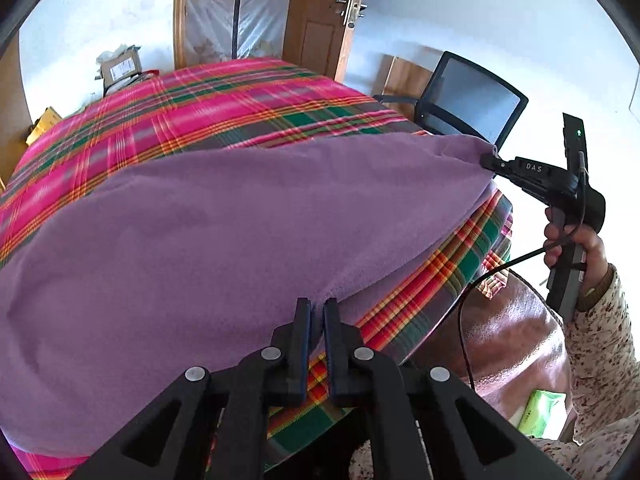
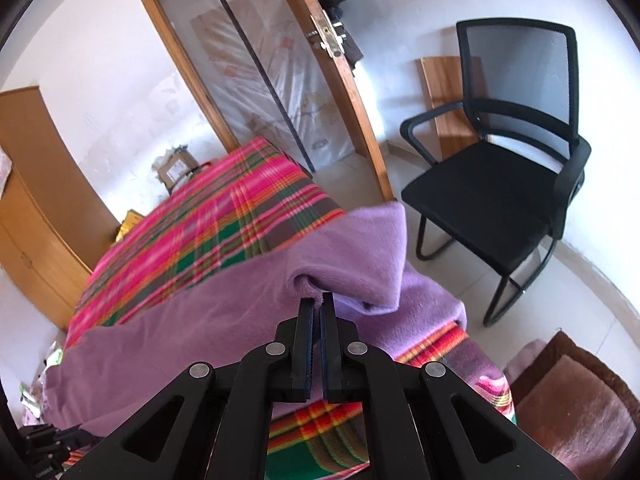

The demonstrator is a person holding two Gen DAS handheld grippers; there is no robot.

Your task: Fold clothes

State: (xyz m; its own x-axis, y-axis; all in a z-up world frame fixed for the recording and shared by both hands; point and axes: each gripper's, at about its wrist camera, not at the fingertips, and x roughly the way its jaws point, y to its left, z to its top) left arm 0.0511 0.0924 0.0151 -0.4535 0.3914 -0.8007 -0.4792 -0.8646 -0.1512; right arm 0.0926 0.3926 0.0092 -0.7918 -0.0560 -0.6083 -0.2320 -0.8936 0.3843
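The purple fleece cloth (image 1: 208,232) lay spread across the bed's pink, green and orange plaid cover (image 1: 208,100), soft and fuzzy, one plain colour with no pattern. The left hand-held gripper (image 1: 317,308) pinched the cloth's near edge at the side of the bed, its jaws almost together on the fabric. The right hand-held gripper (image 2: 318,300) was clamped tight on a corner of the cloth, lifted clear of the bed, and the fleece bunched into a rolled fold at its tips. A black mesh chair (image 2: 516,168) stood beyond that corner.
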